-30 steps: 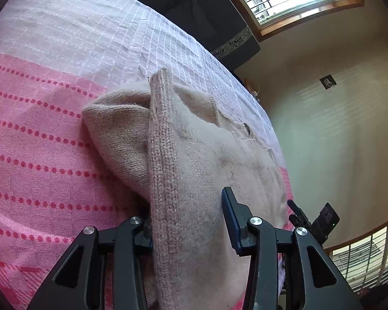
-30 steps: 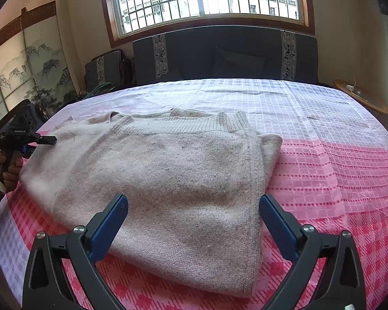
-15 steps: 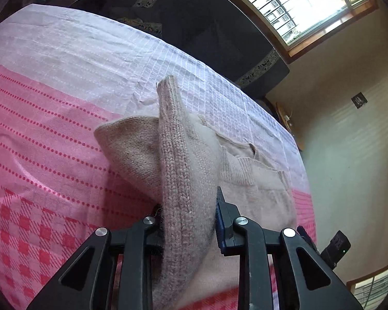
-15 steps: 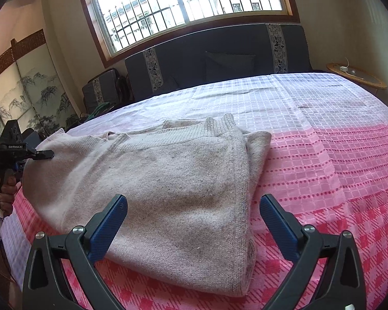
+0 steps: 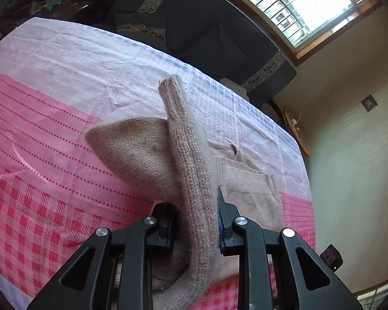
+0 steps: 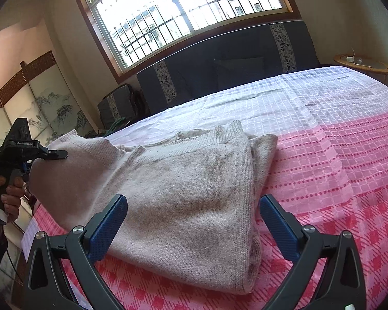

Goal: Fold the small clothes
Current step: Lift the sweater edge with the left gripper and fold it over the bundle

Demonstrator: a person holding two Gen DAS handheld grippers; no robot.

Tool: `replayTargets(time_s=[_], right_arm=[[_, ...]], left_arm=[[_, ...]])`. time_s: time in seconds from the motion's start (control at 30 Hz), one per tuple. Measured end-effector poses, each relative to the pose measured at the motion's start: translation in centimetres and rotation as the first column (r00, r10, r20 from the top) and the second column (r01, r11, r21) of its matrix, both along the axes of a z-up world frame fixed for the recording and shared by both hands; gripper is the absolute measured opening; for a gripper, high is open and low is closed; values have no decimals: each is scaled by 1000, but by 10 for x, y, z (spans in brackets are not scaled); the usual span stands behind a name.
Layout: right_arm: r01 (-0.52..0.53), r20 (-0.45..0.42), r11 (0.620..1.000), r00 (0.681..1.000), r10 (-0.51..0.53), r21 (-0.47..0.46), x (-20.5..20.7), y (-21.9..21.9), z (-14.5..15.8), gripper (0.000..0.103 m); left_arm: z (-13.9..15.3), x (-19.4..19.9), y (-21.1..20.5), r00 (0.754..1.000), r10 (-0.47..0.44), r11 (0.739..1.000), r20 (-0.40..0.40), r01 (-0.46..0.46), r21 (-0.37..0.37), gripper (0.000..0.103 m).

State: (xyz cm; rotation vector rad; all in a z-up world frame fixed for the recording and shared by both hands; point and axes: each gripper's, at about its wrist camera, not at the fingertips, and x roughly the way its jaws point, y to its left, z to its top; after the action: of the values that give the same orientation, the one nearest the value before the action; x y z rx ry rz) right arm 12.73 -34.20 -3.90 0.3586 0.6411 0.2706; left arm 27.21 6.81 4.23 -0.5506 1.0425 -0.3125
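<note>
Your left gripper pinches the beige knitted sweater's raised left edge; your right gripper gapes empty above its near hem

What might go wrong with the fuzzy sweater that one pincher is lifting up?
The left tool pinches only the ribbed edge of the beige sweater, so the knit might slip out as it lifts. The right tool is open and pins nothing, so the folded part could drag across the pink bedspread and come undone.
</note>
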Motion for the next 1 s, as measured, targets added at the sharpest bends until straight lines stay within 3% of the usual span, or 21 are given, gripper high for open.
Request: replayTargets(time_s=[0.27, 0.67, 1.0], right_arm=[[-61, -27, 998, 998, 61, 12, 5, 5, -3, 102], [-86, 5, 994, 996, 86, 63, -2, 0, -1, 102], [-108, 6, 988, 994, 108, 109, -1, -6, -2, 102]], left_arm=[[18, -1, -38, 1000, -10, 1000, 7, 10, 3, 25], [20, 6, -88, 1000, 7, 999, -20, -7, -36, 25], [4, 21, -138, 999, -21, 1000, -48, 20, -24, 17]])
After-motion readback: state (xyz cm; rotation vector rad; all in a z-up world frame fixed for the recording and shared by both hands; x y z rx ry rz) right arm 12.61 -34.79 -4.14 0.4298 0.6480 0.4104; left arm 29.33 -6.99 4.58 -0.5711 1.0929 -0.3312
